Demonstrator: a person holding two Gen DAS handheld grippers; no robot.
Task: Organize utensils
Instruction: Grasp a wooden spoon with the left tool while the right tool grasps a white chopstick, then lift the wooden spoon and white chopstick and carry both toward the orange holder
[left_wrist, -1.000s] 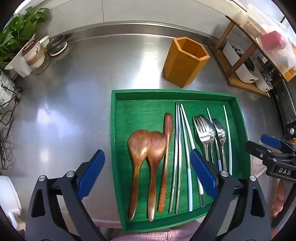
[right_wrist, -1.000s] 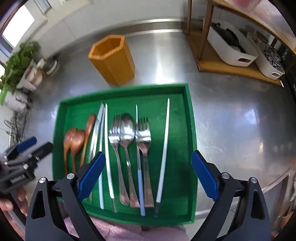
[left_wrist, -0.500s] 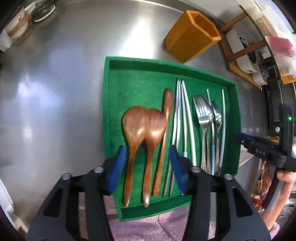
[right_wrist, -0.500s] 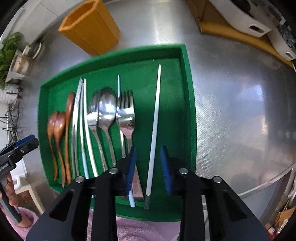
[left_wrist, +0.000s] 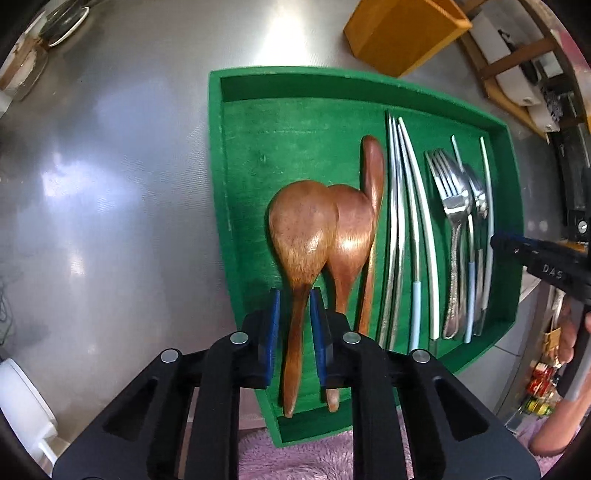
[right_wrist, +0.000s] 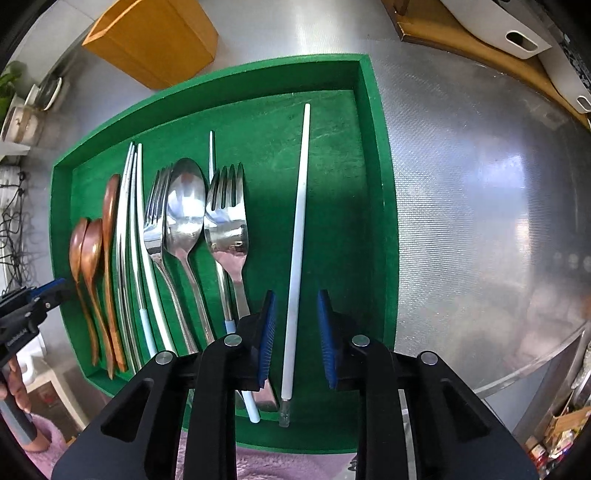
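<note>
Pointing down, left gripper (left_wrist: 294, 301) fingers straddle a wooden spoon (left_wrist: 301, 254), right gripper (right_wrist: 294, 306) fingers a white chopstick (right_wrist: 297, 254), closing.

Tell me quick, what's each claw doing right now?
Left gripper: fingers have just been closing around the wooden spoon handle, gaps still showing, not gripping.
Right gripper: fingers have been closing around the white chopstick, not touching it.

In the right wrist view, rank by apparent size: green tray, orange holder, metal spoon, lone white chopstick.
1. green tray, largest by far
2. orange holder, though cut off by the frame edge
3. lone white chopstick, longest utensil but thin
4. metal spoon; shorter but broader, so its order against the chopstick is unsure
</note>
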